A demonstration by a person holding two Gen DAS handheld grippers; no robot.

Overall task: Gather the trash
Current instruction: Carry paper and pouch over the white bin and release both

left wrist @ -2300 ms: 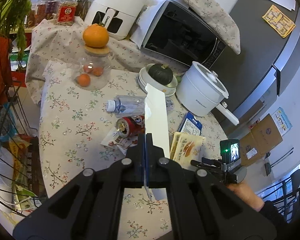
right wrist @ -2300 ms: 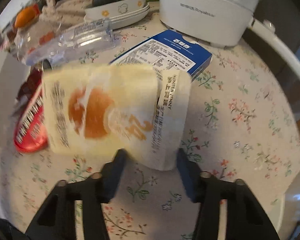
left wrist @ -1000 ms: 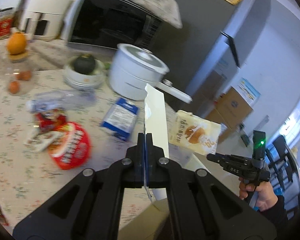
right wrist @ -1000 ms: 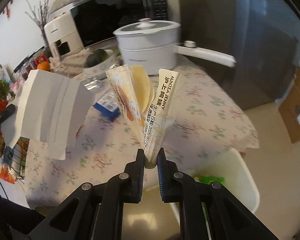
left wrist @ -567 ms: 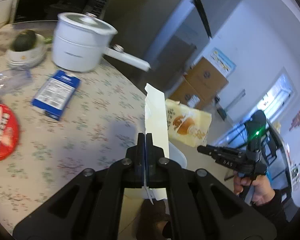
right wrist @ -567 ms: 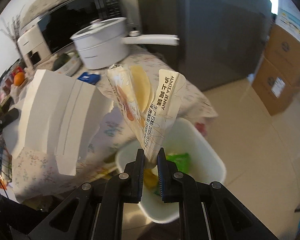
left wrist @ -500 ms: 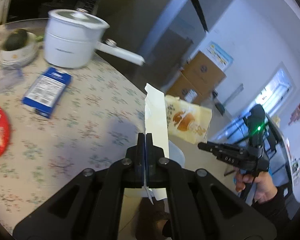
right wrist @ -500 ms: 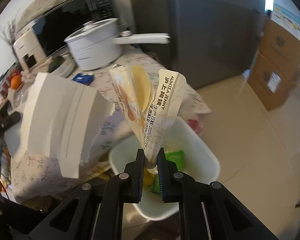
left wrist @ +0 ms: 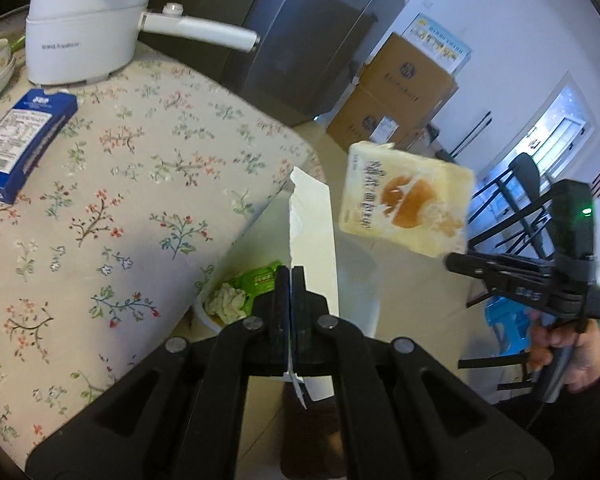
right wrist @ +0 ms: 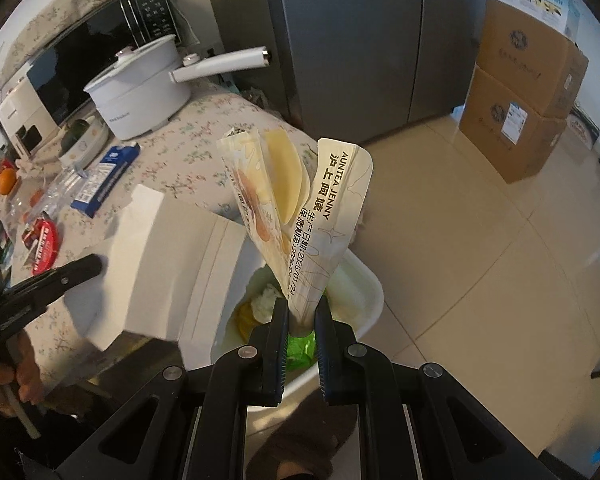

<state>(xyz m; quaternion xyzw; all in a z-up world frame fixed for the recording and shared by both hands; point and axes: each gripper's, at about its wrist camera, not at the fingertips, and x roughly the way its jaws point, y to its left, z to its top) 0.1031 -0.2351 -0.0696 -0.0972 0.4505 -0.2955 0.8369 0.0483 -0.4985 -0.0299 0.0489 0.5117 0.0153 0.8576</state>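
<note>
Left wrist view: the left gripper [left wrist: 291, 280] has its jaws clenched on a white flattened carton [left wrist: 314, 236], which stands edge-on above the white trash bin [left wrist: 360, 276]. The bin sits on the floor just beside the edge of the worktop [left wrist: 100, 184] with its floral cloth; a green wrapper [left wrist: 256, 280] and crumpled tissue [left wrist: 226, 300] lie inside. The right gripper [right wrist: 301, 312] has its jaws grasping the lower end of a cream snack wrapper [right wrist: 324, 216], held over the bin's opening. On the worktop, away from the bin, a blue box [left wrist: 16, 136] lies flat, with a white pot [left wrist: 84, 28] behind it. Cardboard boxes [right wrist: 528, 80] are stacked on the floor well beyond the bin.
</note>
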